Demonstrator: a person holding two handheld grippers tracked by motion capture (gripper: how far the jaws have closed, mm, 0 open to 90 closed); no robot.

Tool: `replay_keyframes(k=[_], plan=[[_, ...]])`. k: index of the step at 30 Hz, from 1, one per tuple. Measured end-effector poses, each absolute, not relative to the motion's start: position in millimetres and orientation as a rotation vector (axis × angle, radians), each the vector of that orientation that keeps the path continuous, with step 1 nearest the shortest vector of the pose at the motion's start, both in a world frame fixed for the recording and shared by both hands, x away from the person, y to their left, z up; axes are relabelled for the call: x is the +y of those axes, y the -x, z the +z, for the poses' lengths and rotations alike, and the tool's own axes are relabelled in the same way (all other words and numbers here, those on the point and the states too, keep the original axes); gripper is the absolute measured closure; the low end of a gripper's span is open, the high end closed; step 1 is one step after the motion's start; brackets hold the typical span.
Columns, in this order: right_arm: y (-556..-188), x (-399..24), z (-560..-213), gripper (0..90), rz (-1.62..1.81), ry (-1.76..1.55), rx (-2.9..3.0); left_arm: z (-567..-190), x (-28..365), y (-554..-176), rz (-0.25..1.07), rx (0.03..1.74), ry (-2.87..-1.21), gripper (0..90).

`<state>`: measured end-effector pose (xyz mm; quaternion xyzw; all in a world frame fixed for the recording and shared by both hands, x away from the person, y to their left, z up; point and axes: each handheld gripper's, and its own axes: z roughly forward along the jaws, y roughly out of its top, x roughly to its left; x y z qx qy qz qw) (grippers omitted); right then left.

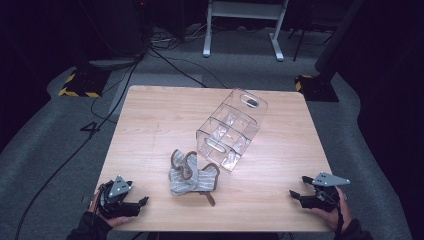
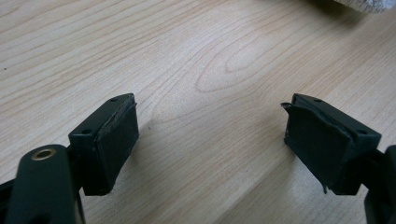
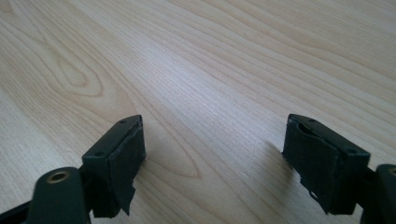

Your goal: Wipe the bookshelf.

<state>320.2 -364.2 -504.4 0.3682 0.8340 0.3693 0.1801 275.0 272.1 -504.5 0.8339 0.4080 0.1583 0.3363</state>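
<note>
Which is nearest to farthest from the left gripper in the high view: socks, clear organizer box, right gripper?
From the left gripper, at the table's near left corner:
1. Socks, a grey and brown pile just right of it, near centre.
2. Clear organizer box, farther back, right of centre.
3. Right gripper, at the near right corner.

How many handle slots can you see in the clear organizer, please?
2: one slot in the far end wall of the organizer, and one slot in the near end wall, facing the grey socks. More may be hidden by glare.
</note>
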Motion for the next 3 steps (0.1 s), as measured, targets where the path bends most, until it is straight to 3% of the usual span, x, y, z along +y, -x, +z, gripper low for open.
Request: replay_keyframes(k=[3], plan=[[-320.6,-364.6,-504.5,21.1,1.046,-1.043,2.36,-504.5,272.1,-275.2,0.413,1.064,-2.175,17.4]])
